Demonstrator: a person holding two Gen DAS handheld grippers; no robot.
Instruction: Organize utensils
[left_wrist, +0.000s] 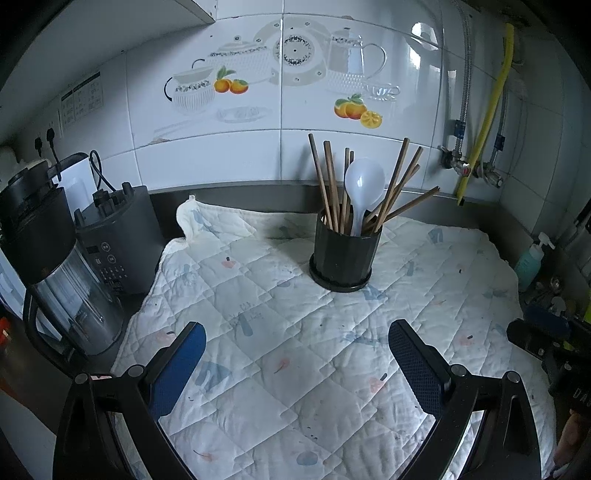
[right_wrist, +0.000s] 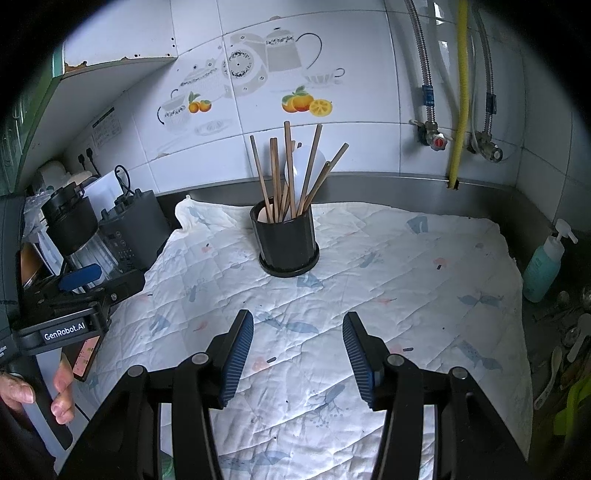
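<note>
A black utensil holder (left_wrist: 345, 258) stands upright on a white quilted cloth (left_wrist: 258, 350). Several wooden chopsticks (left_wrist: 330, 188) and a white plastic spoon (left_wrist: 364, 188) stand in it. My left gripper (left_wrist: 297, 347) is open and empty, low over the cloth, short of the holder. In the right wrist view the holder (right_wrist: 286, 243) with the chopsticks (right_wrist: 291, 173) stands ahead of my right gripper (right_wrist: 298, 343), which is open and empty above the cloth (right_wrist: 406, 295). The left gripper also shows at the left edge (right_wrist: 85, 291).
A blender jug (left_wrist: 55, 266) and its dark base (left_wrist: 118, 240) stand left of the cloth. A teal soap pump bottle (right_wrist: 545, 266) stands at the right, with loose spoons (right_wrist: 554, 373) beside it. Pipes and valves (right_wrist: 437, 140) run down the tiled wall behind.
</note>
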